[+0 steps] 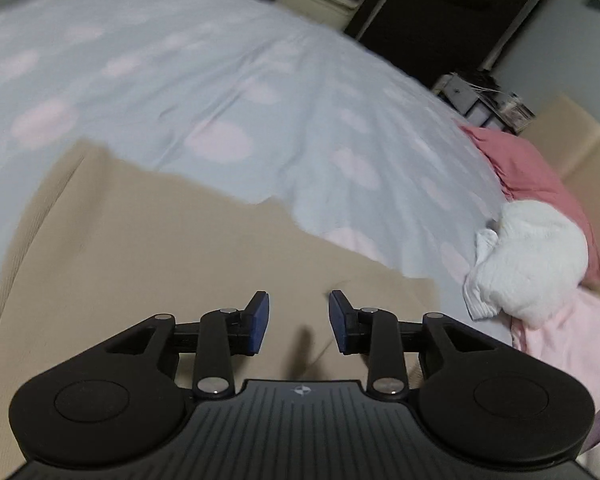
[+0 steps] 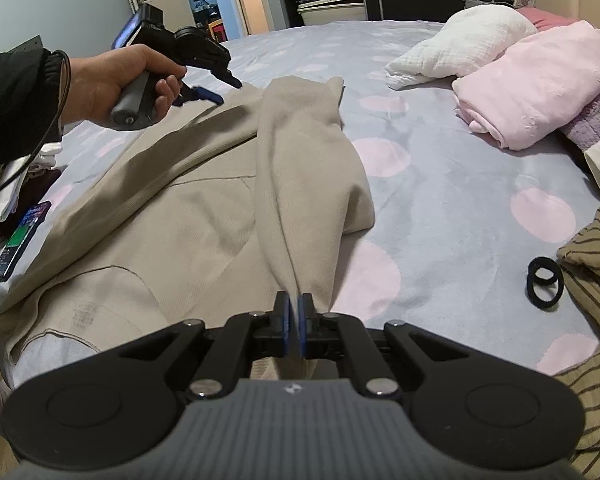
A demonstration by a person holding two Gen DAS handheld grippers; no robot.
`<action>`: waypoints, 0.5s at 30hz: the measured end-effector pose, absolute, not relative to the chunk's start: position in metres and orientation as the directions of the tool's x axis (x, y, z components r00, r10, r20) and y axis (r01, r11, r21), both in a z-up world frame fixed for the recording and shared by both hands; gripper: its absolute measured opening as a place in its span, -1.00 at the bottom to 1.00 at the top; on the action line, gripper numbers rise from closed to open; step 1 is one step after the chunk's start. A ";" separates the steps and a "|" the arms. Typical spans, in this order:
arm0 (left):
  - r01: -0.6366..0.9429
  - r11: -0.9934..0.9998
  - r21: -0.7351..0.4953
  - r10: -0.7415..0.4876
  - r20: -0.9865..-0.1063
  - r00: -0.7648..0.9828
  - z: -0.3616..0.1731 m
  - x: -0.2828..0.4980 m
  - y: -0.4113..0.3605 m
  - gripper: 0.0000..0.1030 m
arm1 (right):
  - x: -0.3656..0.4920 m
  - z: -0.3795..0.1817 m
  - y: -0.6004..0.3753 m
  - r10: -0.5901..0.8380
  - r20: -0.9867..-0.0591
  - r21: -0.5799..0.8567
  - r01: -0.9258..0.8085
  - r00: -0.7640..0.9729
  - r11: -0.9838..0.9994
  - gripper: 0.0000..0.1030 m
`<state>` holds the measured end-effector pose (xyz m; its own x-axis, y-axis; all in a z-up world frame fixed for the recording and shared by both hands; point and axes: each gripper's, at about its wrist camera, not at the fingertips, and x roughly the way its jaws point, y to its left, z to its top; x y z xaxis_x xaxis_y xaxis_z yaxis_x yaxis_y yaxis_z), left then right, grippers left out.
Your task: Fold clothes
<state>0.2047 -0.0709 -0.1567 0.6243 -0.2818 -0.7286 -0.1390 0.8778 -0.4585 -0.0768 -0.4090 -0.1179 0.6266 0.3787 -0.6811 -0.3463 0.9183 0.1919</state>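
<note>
Left wrist view. Left gripper (image 1: 298,322): fingers spread, blue pads apart, nothing between them; it hovers over the beige garment (image 1: 148,240). The garment lies flat across the near part of the bed (image 1: 180,68), which is covered by a pale blue sheet with pink dots. At the right edge: white bundle (image 1: 528,258) resting against a rose-pink pillow (image 1: 536,176), with pale pink cloth (image 1: 568,340) just below. The picture is motion-blurred.

Right wrist view. Right gripper (image 2: 294,330): pads pressed together, pinching a fold of the beige garment (image 2: 188,216), which rises from the spread body in a ridge to the fingers. Left gripper (image 2: 210,88): held by a hand (image 2: 112,84) in a dark sleeve, over the garment's far left part; whether it touches cannot be told. On the sheet, right side: black hair tie (image 2: 544,278) beside a striped olive garment (image 2: 596,280). Far right: folded pale pink cloth (image 2: 540,80) touching the white bundle (image 2: 464,46). Left edge: dark card-like packet (image 2: 20,242) near a pile of clothes (image 2: 12,184).
</note>
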 end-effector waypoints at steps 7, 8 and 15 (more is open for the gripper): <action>-0.111 0.839 -0.532 -0.386 -0.727 0.568 -0.170 0.224 -0.079 0.08 | -0.079 -0.118 -0.406 0.381 -0.683 0.181 -0.361 0.623 0.915 -0.81; -0.107 0.834 -0.541 -0.399 -0.725 0.561 -0.172 0.226 -0.081 0.08 | -0.079 -0.118 -0.406 0.381 -0.683 0.180 -0.363 0.623 0.914 -0.81; -0.082 0.790 -0.608 -0.469 -0.684 0.559 -0.178 0.247 -0.091 0.05 | -0.080 -0.120 -0.406 0.386 -0.683 0.183 -0.367 0.620 0.912 -0.79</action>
